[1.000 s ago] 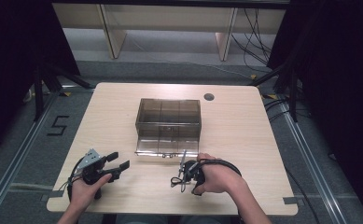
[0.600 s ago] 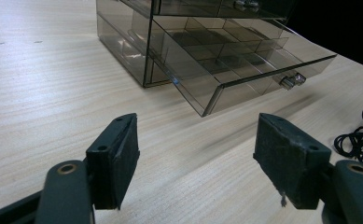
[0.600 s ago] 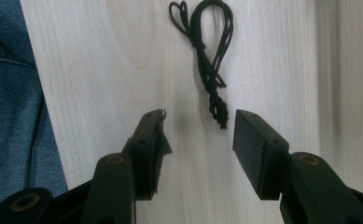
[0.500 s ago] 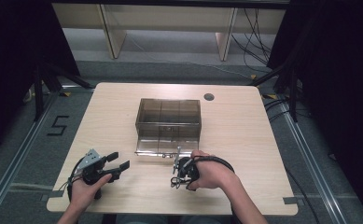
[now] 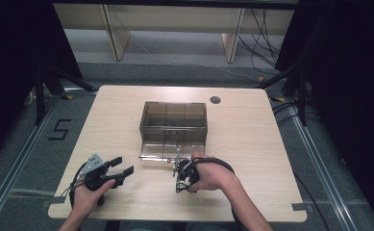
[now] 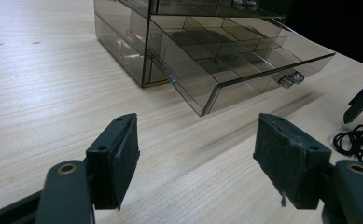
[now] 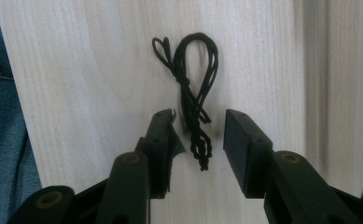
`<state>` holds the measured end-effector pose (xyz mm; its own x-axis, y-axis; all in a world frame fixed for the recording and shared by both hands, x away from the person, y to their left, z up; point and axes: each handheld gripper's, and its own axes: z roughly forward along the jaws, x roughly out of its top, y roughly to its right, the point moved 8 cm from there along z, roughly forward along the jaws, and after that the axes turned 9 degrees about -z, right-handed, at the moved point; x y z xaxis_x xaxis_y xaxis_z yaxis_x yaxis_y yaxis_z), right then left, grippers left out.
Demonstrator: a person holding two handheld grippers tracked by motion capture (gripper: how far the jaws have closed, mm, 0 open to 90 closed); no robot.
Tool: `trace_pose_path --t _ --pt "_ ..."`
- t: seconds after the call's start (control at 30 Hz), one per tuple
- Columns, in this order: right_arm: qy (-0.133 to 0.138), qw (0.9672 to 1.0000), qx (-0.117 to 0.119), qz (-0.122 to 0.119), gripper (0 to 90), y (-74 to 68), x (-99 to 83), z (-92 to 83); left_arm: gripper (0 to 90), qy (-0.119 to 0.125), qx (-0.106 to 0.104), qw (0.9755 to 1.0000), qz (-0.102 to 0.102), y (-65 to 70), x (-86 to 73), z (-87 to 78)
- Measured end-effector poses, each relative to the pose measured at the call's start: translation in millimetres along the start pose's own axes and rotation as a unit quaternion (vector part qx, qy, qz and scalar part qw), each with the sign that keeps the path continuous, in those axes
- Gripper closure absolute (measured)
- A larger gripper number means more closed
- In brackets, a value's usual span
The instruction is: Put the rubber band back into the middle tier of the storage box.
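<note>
Pale wood table, dark room; floor seemingly grey carpet.

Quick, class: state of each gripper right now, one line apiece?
Left gripper: open, holding nothing, hovering over the table.
Right gripper: open, jaws either side of the black cord, not yet clamped.

A drawer box stands mid-surface, its bottom drawer pulled out toward the person. Just before the drawer, near the front edge, a looped cord lies on the surface between the right gripper's 2 parted jaws. The left gripper sits well left.
</note>
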<state>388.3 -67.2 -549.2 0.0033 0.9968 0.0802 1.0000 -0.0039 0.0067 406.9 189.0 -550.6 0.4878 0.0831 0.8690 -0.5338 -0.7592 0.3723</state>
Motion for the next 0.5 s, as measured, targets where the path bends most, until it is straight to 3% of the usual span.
trace_pose_path --t 0.13,0.2,0.27,0.37,0.4,0.5 --pt "-0.003 1.0000 0.004 -0.006 66.9 -0.9 2.5 1.7 30.1 0.001 -0.004 1.0000 0.000 0.2 0.1 0.2" --pt "-0.001 0.9998 0.003 -0.021 69.3 1.5 4.2 2.0 30.1 0.001 -0.002 1.0000 0.001 0.1 0.1 0.0" --pt "0.000 1.0000 0.003 -0.008 70.9 0.5 5.1 2.3 30.1 -0.004 0.005 1.0000 0.002 -0.3 -0.3 -0.8" --pt "0.000 0.9997 0.006 -0.025 73.1 2.9 5.8 3.9 30.1 -0.003 0.004 1.0000 0.002 -0.1 -0.3 -0.9" --pt "-0.007 0.9998 0.009 -0.014 73.8 1.5 4.9 3.2 30.1 -0.003 0.004 1.0000 0.002 -0.1 -0.3 -0.8" --pt "-0.002 0.9998 0.013 -0.016 76.3 2.3 5.9 4.3 30.1 -0.003 0.004 1.0000 0.002 0.0 -0.3 -0.7"
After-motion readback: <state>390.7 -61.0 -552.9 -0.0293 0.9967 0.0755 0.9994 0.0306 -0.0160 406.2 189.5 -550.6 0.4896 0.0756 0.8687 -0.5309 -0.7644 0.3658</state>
